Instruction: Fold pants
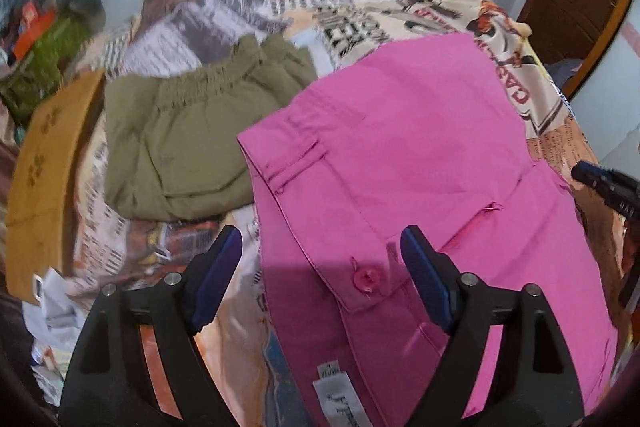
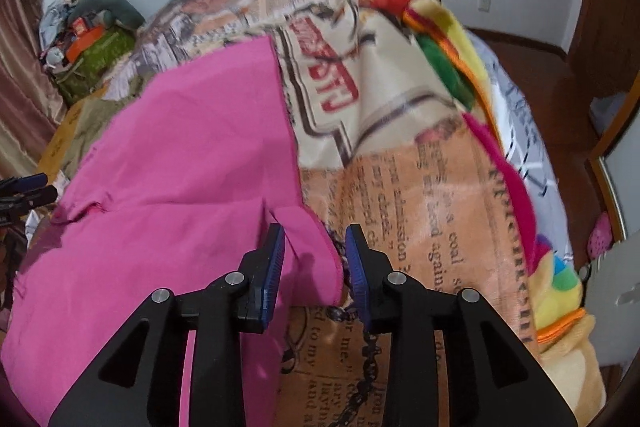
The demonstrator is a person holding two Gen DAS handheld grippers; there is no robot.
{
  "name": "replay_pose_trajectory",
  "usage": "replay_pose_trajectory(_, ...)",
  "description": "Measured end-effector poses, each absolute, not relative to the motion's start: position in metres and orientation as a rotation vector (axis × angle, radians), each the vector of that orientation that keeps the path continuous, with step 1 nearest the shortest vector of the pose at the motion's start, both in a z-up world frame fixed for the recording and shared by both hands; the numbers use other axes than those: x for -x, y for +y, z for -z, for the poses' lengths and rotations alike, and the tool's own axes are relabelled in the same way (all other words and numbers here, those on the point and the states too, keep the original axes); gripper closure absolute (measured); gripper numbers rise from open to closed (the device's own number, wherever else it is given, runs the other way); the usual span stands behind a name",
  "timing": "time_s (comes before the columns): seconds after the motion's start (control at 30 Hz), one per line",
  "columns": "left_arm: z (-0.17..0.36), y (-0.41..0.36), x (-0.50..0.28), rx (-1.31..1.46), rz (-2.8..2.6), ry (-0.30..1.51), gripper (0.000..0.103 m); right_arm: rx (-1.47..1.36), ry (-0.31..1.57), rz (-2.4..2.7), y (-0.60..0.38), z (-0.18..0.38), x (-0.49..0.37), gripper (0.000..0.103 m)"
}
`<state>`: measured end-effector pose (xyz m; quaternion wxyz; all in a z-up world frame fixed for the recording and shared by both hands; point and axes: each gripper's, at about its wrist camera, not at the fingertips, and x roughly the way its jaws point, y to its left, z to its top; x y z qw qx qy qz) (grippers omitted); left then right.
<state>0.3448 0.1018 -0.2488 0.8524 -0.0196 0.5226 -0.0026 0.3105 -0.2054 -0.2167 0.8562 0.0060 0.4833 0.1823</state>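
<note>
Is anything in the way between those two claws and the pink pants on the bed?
Nothing visible is. The left gripper hangs open right over the pink pants near the button, and the right gripper is open at their edge. The green shorts lie off to the side.

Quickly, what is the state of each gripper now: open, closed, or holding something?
Left gripper: open, holding nothing, above the pink pants.
Right gripper: open, holding nothing, at the pants' edge.
</note>
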Motion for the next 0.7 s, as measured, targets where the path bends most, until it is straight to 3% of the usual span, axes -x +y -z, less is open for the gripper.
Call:
replay_pose_trajectory(0.13, 0.270, 0.102, -0.352, 0.065, 0.007, 1.162, 0.021, -0.025, 1.057, -0.397, -0.202, 0.232, -0.316, 0.075)
replay_pose_trajectory(0.23, 0.279, 0.105, -0.354, 0.135, 0.016, 1.185, 0.014, -0.030, 1.078, -0.399, -0.196, 0.242, -0.324, 0.075)
replay_pose_trajectory(0.4, 0.284, 0.106, -0.358, 0.176, 0.043, 1.198, 0.015, -0.051, 1.104, -0.436, -0.188, 0.255, -0.332, 0.075)
replay_pose_trajectory(0.43, 0.284, 0.106, -0.357, 0.169, 0.046, 1.190, 0.017, -0.040, 1.099, -0.440, -0.186, 0.256, -0.332, 0.075)
replay_pose_trajectory(0.5, 0.283, 0.104, -0.357, 0.162, 0.055, 1.176, 0.035, -0.020, 1.091, -0.451, -0.183, 0.256, -0.331, 0.080)
replay_pose_trajectory(0.57, 0.284, 0.101, -0.356, 0.160, 0.058, 1.170, 0.040, 0.002, 1.096, -0.457, -0.180, 0.257, -0.331, 0.097)
replay_pose_trajectory(0.7, 0.286, 0.098, -0.356, 0.141, 0.022, 1.159, 0.044, 0.075, 1.076, -0.451, -0.174, 0.259, -0.328, 0.098)
